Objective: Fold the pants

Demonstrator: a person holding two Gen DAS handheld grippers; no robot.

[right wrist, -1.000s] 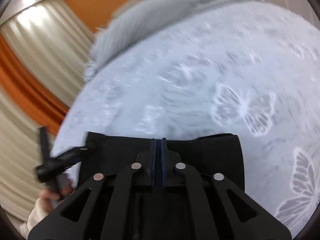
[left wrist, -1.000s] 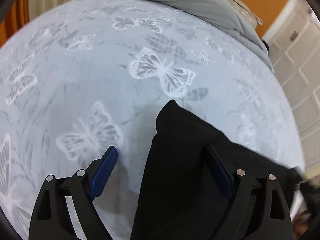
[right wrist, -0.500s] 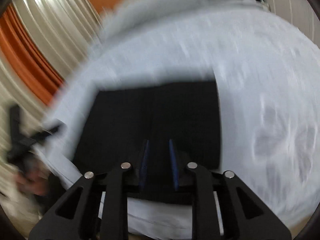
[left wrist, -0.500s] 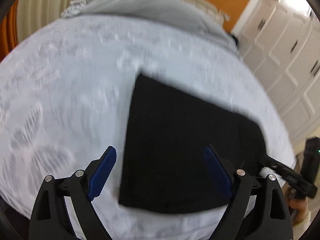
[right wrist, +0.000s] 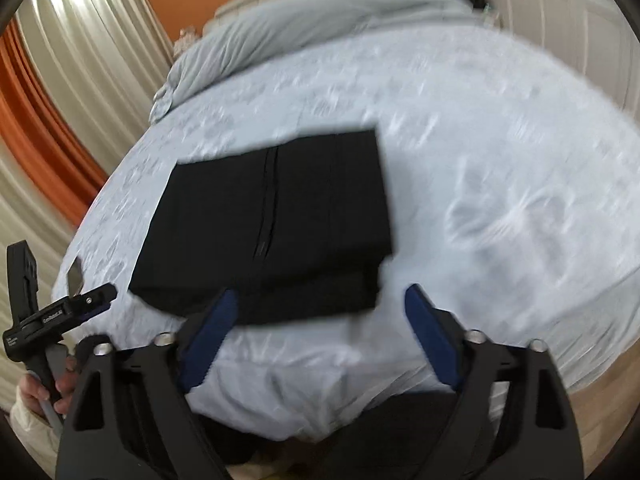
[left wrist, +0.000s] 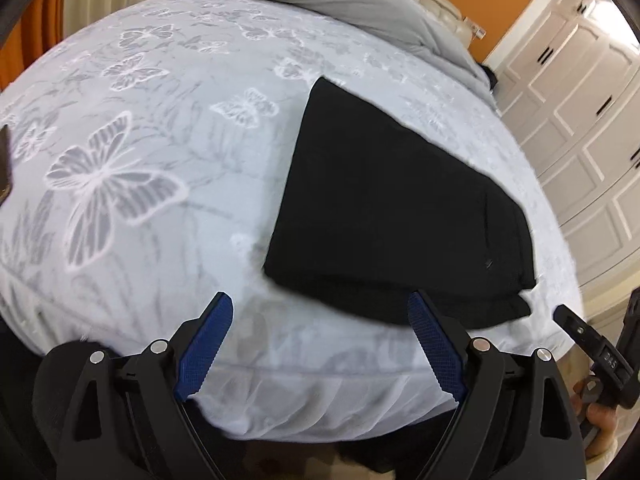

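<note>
**Folded pants lie on the bed**

The black pants (left wrist: 396, 216) rest folded flat on the butterfly bedspread (left wrist: 160, 168), near its front edge. Left gripper (left wrist: 320, 344) and right gripper (right wrist: 320, 332) hover just before them, both spread wide, holding nothing.

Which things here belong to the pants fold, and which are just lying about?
Job:
- black pants, folded flat on the bed
- left gripper, open, clear of them
- right gripper, open, clear too

Lying about:
- butterfly bedspread
- grey duvet
- white wardrobe
- curtains
</note>
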